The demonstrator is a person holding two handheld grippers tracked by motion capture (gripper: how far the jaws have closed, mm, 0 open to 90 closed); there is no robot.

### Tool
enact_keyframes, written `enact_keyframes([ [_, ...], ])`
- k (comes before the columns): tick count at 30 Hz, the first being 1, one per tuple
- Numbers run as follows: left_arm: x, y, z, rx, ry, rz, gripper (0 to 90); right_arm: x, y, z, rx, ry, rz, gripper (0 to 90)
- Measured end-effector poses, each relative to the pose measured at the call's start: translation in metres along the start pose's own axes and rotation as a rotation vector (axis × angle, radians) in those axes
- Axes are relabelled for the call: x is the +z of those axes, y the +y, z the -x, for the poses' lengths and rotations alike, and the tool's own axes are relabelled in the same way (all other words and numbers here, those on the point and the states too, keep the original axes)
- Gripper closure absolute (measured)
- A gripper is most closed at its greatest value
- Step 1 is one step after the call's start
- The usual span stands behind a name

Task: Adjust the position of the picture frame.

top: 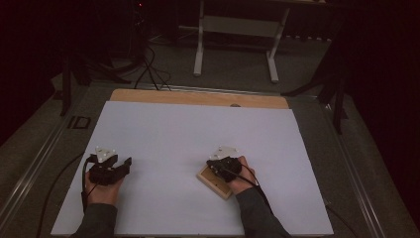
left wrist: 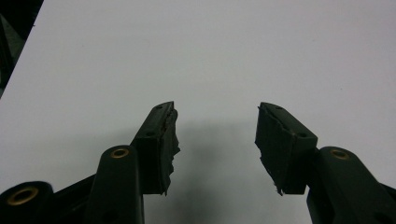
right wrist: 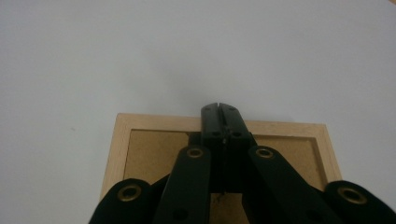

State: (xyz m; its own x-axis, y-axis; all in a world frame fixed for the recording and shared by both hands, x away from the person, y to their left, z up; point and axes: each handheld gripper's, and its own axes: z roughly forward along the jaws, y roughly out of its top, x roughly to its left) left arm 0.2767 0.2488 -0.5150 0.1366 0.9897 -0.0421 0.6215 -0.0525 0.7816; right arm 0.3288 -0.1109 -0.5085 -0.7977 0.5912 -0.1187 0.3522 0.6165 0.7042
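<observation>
Left gripper (left wrist: 216,140): jaws spread, over bare white sheet (left wrist: 233,56)
Right gripper (right wrist: 223,109): jaws pressed together above wooden frame (right wrist: 140,122)

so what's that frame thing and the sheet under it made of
The frame looks like pale unfinished wood, its rim showing faint grain; its recessed back panel seems brown fibreboard, matte and speckled. The white sheet looks like smooth matte paper or board, hard to say which.

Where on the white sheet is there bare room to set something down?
The far half of the white sheet, up to the wooden strip, is bare, as is the middle between the left gripper and the wooden frame. Only around the right gripper is it crowded.
</observation>
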Motion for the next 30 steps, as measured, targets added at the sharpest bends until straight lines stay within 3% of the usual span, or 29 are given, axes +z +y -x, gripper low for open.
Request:
enact_keyframes([
  [14, 0.0, 0.0, 0.002, 0.01, -0.004, 0.001, 47.7, 0.014, 0.019, -0.031, -0.092, 0.061, 0.006, 90.0],
  [19, 0.0, -0.001, 0.002, 0.006, -0.021, 0.001, 46.8, 0.009, 0.019, -0.027, -0.068, 0.064, 0.018, 89.9],
  [30, -0.001, -0.001, 0.002, 0.015, -0.021, 0.001, 46.7, -0.023, 0.003, 0.001, 0.019, -0.019, 0.054, 89.6],
])
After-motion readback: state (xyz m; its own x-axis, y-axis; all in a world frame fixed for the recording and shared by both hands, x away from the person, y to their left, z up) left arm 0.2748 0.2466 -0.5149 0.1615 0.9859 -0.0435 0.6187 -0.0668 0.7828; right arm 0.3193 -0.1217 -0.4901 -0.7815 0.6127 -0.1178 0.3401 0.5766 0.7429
